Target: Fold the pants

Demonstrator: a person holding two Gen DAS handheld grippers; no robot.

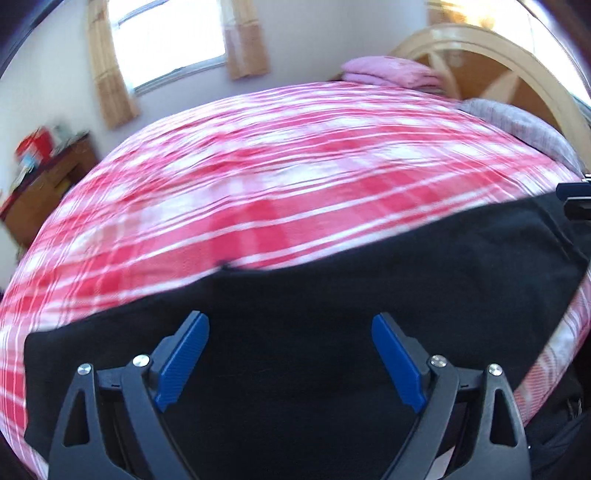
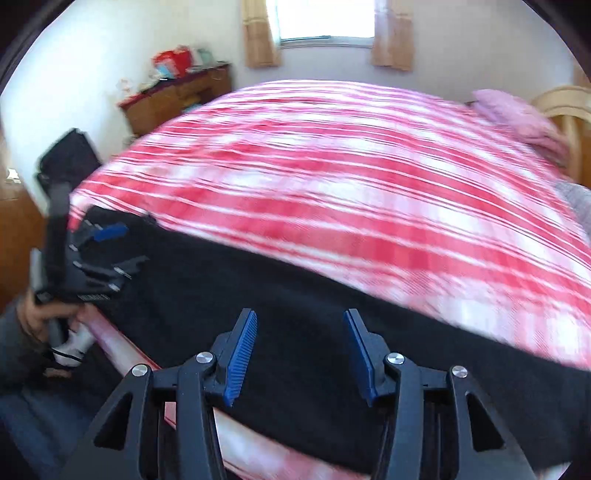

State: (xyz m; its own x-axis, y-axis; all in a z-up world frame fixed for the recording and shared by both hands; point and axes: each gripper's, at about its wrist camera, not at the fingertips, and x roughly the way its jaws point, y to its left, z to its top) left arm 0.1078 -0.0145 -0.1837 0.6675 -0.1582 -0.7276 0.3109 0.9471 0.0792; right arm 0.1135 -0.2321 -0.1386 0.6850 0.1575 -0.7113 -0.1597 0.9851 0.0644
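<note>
The black pants lie flat along the near edge of a bed with a red and white checked cover. My left gripper is open and empty, its blue pads just above the pants' left part. In the right wrist view the pants stretch across the near edge of the bed. My right gripper is open and empty over their middle. The left gripper also shows in the right wrist view, held by a hand at the pants' left end. Both views are blurred by motion.
A folded pink cloth and a grey cloth lie at the head of the bed by a wooden headboard. A wooden cabinet with clutter stands by the far wall under a curtained window.
</note>
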